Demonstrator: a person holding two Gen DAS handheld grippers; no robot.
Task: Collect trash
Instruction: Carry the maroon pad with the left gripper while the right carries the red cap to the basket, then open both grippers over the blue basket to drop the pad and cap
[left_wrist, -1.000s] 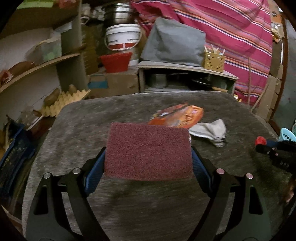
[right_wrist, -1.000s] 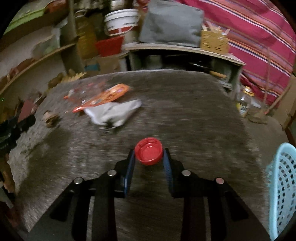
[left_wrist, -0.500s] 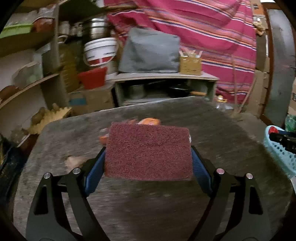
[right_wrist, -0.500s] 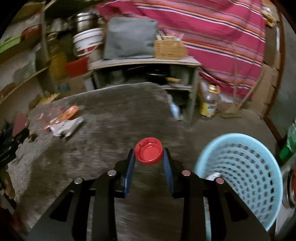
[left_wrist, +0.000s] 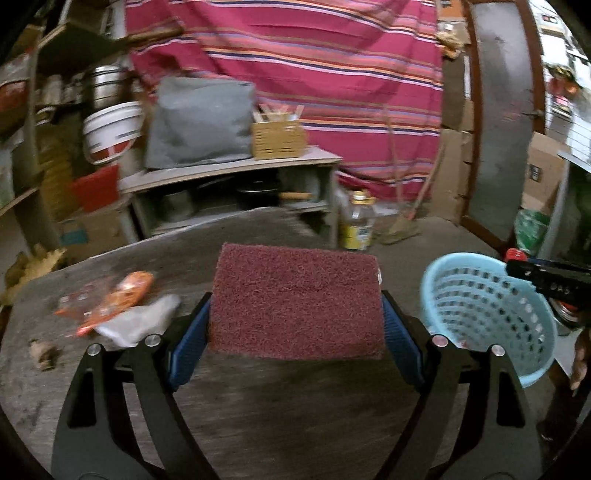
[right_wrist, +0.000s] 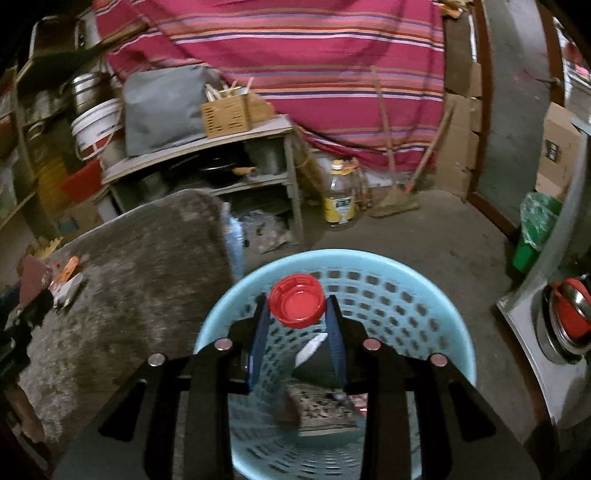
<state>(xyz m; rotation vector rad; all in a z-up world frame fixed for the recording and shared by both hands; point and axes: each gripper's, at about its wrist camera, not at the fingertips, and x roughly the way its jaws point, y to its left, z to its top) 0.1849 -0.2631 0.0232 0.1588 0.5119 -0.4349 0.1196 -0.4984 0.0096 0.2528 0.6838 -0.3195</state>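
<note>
The left gripper (left_wrist: 295, 321) was clamped wide across a maroon scouring pad (left_wrist: 295, 301), its blue pads pressing the pad's two side edges. The pad sat flat between the fingers, tilted slightly up at the far edge. A second earlier this gripper faced the middle of the grey table (left_wrist: 258, 406) with an orange wrapper (left_wrist: 118, 295) and a crumpled grey-white scrap (left_wrist: 142, 321) just beyond the pad. Now both pieces lay on the table to the left of the gripper, and a light blue plastic basket (left_wrist: 487, 310) had come into view just off its right finger, beside the table's edge.

The right gripper (right_wrist: 297, 314) was closed on a red bottle cap (right_wrist: 297, 301), held by its rim between the fingertips with the open side facing the camera. A second earlier the cap hung over the tabletop, with the basket only a sliver at the right edge. Now the cap hung directly above the basket's mouth (right_wrist: 436, 295), and the table (right_wrist: 129, 277) lay off to the gripper's left. Inside the basket, below the fingers, some trash already lay on the bottom, too dim to name. In the left wrist view, the right gripper (left_wrist: 546, 275) reached over the basket's far rim.
</note>
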